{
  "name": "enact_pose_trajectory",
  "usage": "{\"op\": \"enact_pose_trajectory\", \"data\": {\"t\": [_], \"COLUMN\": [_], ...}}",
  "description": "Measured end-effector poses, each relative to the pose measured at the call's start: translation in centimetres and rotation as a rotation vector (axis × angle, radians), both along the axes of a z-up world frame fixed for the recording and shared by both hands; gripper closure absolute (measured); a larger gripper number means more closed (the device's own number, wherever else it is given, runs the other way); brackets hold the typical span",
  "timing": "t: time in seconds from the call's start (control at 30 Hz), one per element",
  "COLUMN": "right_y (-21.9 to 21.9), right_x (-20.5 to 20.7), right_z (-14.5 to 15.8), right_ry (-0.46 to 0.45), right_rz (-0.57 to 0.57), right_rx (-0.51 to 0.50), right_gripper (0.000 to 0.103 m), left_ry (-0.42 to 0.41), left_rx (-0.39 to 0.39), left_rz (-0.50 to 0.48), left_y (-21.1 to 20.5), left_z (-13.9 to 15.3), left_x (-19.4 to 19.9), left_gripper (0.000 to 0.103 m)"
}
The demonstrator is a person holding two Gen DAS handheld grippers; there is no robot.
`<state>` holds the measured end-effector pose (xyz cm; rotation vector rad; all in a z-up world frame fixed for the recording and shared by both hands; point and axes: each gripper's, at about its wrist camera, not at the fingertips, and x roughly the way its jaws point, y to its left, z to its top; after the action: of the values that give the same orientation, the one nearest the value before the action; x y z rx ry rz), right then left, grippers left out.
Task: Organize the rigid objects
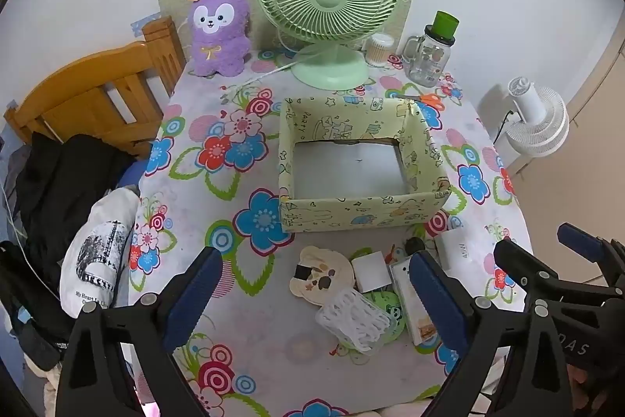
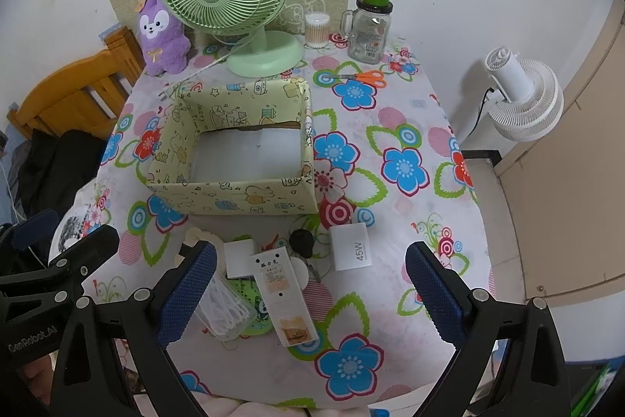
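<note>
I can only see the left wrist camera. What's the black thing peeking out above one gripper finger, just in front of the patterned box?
Observer: A black key fob, with what look like metal keys attached on the near side.
Operator: And the orange bit behind the box's far corner?
Observer: Scissors with orange handles, lying flat, clear of the box.
Operator: Is the other gripper holding anything?
Observer: No. The right gripper is open above the small items, with nothing gripped.
</note>
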<state>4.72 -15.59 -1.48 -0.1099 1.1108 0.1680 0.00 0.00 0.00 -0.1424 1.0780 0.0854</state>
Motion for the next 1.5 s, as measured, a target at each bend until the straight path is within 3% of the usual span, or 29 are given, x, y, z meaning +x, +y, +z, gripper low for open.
{"op": "enact_pose_trajectory", "data": {"t": [1.5], "right_y": [0.7], "right_x": [-0.38], "right_z": [0.22], "right_ry": [-0.015], "right_rz": [0.008], "right_rx": [-0.004], "right_gripper": [0.007], "left_ry": [0.009], "left_rx": [0.009], "left_rz": [-0.004], "left_y": [-0.08], "left_z": [-0.69], "left_x": [0.14], "left_gripper": [0.011]}}
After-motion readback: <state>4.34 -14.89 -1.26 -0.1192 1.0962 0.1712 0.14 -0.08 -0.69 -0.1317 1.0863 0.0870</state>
